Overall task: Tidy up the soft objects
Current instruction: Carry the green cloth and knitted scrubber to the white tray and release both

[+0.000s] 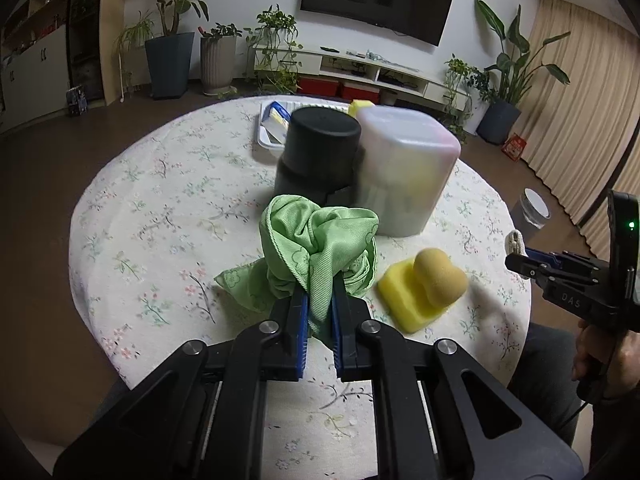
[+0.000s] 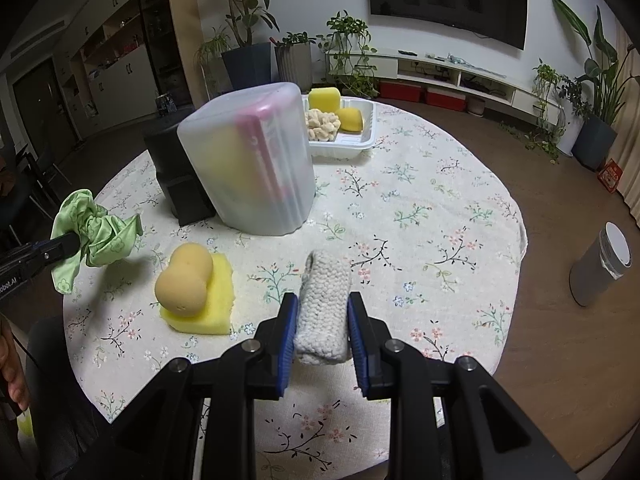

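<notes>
My left gripper (image 1: 320,292) is shut on a crumpled green cloth (image 1: 316,248), which hangs off the floral table. From the right wrist view the same green cloth (image 2: 96,236) dangles from the left gripper (image 2: 78,240) at the left edge. My right gripper (image 2: 322,304) is shut on a grey knitted pad (image 2: 324,304), held above the tablecloth. In the left wrist view the right gripper (image 1: 516,258) shows at the right, with a bit of the knitted pad (image 1: 515,241) at its tip. A tan peanut-shaped sponge (image 2: 186,280) lies on a yellow sponge (image 2: 218,304) between the two grippers.
An upturned translucent bin (image 2: 256,160) and a black container (image 2: 172,164) stand mid-table. Behind them a white tray (image 2: 360,142) holds yellow sponges and a cream knitted piece. A grey cylinder (image 2: 600,268) stands on the floor right of the round table (image 2: 440,208).
</notes>
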`<state>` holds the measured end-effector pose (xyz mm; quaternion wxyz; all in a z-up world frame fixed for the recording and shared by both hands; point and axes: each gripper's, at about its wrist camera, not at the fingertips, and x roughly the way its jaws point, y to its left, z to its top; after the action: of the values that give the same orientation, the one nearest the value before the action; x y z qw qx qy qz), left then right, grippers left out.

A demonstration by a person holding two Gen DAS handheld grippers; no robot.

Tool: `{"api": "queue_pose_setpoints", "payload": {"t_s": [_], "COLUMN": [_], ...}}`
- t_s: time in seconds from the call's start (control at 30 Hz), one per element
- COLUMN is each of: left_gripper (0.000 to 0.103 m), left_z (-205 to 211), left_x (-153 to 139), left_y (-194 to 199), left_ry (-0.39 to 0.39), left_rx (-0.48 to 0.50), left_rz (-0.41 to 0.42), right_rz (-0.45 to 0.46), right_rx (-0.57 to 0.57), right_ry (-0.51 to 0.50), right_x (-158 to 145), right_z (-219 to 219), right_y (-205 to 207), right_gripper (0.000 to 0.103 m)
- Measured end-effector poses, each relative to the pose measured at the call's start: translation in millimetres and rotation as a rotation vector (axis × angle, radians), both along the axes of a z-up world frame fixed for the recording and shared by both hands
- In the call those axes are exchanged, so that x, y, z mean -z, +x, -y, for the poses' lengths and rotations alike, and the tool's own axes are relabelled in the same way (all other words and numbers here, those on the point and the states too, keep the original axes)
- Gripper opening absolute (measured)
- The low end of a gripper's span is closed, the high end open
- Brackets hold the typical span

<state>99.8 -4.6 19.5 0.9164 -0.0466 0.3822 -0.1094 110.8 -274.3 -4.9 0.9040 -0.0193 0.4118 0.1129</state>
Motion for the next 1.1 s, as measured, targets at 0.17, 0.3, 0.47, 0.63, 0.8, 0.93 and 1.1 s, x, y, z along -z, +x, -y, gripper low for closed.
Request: {"api": "queue_pose_setpoints", "payload": {"t_s": [0.17,0.3,0.47,0.63,0.8,0.93,1.1], "left_gripper": [0.008,0.008,0.008,0.008,0.008,0.008,0.008], "left_z": [-19.6,-35.9,-47.2,-47.8,-44.7,-34.8,-16.0], "left_x": [-17.0,-33.1,-52.4,-63.9,-76.3,-77.9,-65.1], "left_y": [15.9,37.6,67.6,105.4,154.5,196.7,252.1], "left_ry": [-0.006,-0.004,0.013,0.039,0.063,0.107,0.135], "left_rx": [-0.029,-0.049,-0.056,-0.038,-0.014,0.021,0.081], "left_rz": [0.03,0.054,0.084,0.099,0.105,0.094,0.064], "right_rz": [0.012,0.026,0.036,0.034,0.026,0.016,-0.015], "right_rx": [-0.001,0.006,0.017,0.012,-0.032,-0.076,-0.153], "right_ry": [-0.015,-0.026,-0.045,-0.072,-0.077,-0.092,-0.093], "right_x": [-9.0,-20.4,-35.4,-45.7,-55.3,-60.6,-60.4], "right_z": [5.2,15.1,29.0,38.6,36.3,27.2,10.5], "right_y": [9.3,25.7,58.6,99.2,145.9,186.1,237.1], "right_gripper": [0.027,0.027,0.027,0.027,0.027,0.027,0.027]}}
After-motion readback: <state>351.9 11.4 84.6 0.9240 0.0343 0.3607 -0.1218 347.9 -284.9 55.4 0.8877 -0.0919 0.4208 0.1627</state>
